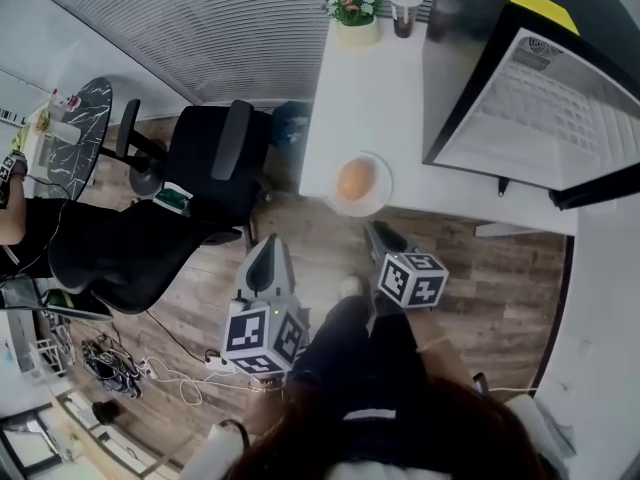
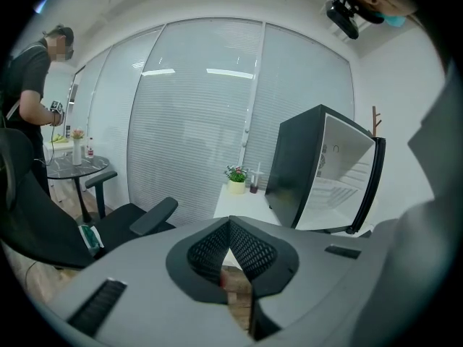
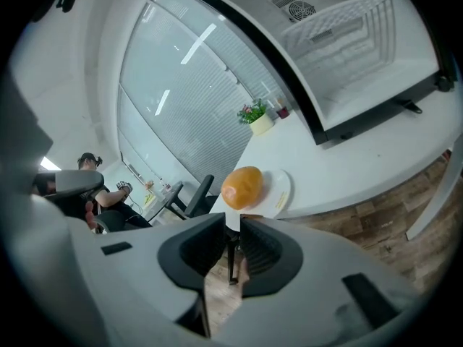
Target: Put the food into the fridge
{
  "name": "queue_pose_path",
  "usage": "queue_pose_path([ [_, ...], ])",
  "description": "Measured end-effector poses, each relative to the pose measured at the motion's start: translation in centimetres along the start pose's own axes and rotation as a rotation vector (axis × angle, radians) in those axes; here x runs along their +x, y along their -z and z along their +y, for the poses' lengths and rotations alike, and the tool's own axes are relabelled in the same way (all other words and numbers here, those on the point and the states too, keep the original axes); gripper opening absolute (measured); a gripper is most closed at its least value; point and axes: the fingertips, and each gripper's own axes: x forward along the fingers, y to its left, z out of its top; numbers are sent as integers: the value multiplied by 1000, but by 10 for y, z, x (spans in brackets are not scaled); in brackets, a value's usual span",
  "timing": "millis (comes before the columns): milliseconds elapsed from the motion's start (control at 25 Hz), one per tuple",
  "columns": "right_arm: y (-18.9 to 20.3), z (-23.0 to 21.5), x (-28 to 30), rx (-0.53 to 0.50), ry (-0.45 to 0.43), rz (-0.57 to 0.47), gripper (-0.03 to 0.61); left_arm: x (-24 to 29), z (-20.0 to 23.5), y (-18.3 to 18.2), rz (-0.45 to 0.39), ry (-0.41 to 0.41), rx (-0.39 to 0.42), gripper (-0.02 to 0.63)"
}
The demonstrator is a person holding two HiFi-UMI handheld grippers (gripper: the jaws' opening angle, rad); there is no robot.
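- Black office chair (image 1: 205, 173), left-centre of head view: stands close to the table edge w/ its armrest sticking out. Keep clear of it when stepping in.
- Left gripper (image 1: 268, 253), lower centre-left: jaws together, nothing btwn them, aimed over the wood floor short of the table. Prob. best kept free to steady the fridge door.
- Orange rounded food item (image 1: 355, 180) on a small white round plate (image 1: 381, 196), centre of head view, at the near edge of the white table (image 1: 370, 98). Not yet touched; the task looks barely begun.
- Right gripper (image 1: 376, 231), just below-right of the plate: jaws a little apart, empty, and the food shows just above them in the right gripper view (image 3: 242, 186).
- Step in hand, as I read it: reach for the food w/ the right gripper.
  - Gap looks too narrow for the item, so widen first.
  - Come in level, take it across its middle, squeeze lightly since it may be soft.
  - Plate sits near the edge, so avoid nudging it off.
- Black compact fridge (image 1: 470, 58), upper right: door (image 1: 560, 108) open, white wire-shelf interior showing. The path from plate to opening looks unobstructed.
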Motion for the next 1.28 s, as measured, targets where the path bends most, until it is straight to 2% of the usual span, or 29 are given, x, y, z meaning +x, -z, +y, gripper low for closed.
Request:
queue_pose_path([
  [240,8,-10,10,26,-10,49,83,7,2,4,15,-28,-10,-2],
  [600,15,-23,25,138,-48,93,120,16,2,8,35,-63,-15,-1],
  [1280,26,-30,46,277,-99,148,120,18,6,24,88,-121,-7,-1],
])
